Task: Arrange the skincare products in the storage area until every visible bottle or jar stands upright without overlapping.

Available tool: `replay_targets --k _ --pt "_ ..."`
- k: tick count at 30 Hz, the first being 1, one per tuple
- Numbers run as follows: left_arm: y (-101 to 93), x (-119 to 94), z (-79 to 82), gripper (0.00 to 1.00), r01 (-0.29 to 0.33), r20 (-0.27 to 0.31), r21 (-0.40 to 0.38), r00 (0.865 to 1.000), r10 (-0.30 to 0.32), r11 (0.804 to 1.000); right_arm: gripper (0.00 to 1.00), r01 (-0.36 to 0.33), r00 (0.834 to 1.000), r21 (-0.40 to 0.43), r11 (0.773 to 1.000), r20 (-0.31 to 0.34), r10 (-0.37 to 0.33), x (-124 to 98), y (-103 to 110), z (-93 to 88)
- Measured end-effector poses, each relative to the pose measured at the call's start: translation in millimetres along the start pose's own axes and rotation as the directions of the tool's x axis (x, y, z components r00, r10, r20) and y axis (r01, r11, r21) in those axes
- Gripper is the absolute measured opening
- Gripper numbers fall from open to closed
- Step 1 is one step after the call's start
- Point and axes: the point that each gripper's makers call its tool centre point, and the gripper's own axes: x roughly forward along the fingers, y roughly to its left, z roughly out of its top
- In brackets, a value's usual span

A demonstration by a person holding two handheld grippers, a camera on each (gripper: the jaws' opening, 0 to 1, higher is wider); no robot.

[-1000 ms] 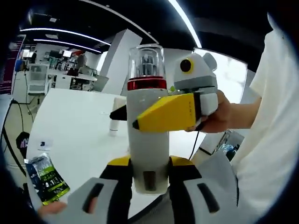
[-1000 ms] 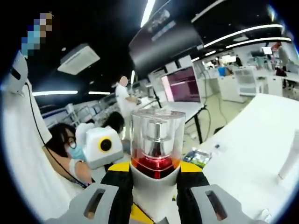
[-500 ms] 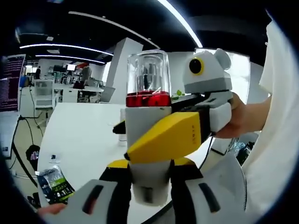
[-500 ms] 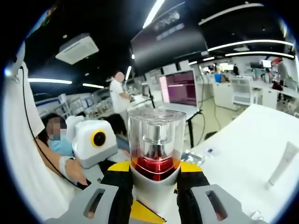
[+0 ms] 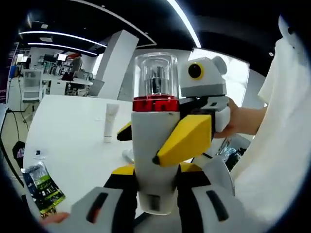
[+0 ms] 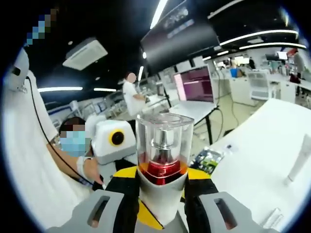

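Pump bottle (image 5: 154, 145) upright, lifted above white table (image 5: 68, 141); left gripper (image 5: 154, 194) clamps its base, right gripper (image 6: 161, 194) clamps its shoulder. Tube (image 5: 111, 122) at 10 o'clock, sachet (image 5: 43, 187) at 8; tabletop between bare.

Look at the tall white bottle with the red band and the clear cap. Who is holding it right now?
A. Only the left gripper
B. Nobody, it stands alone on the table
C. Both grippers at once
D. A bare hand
C. The tall white bottle with the red band and clear cap sits between the jaws of the left gripper, and the right gripper clamps its middle from the side with its yellow jaws.
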Motion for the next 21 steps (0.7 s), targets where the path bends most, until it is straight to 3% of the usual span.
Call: replay_targets --k 3,6,8,14,21 --pt "-3.2 5 3.0 0.26 0.016 0.010 0.005 1.000 -0.016 1.000 0.31 0.025 1.000 -0.020 0.999 0.014 -0.024 -5 -2 3.5" --pt "-3.1 10 3.3 0.26 0.000 -0.016 0.023 1.000 0.000 1.000 0.30 0.052 0.998 -0.026 0.998 0.025 -0.051 -10 -7 3.1" --pt "-6.2 13 4.6 0.27 -0.001 -0.017 0.027 1.000 0.002 1.000 0.30 0.067 0.996 0.000 0.998 0.053 -0.066 -16 -10 4.9" --pt "-1.4 14 6.7 0.28 -0.121 -0.008 0.078 0.993 0.122 0.990 0.29 0.081 0.993 0.009 0.997 0.088 -0.082 -21 -15 7.5" --pt "2.6 12 -3.6 0.26 -0.205 -0.051 0.115 0.976 0.212 0.972 0.29 0.094 0.990 -0.022 0.995 0.105 -0.092 -29 -24 11.4"
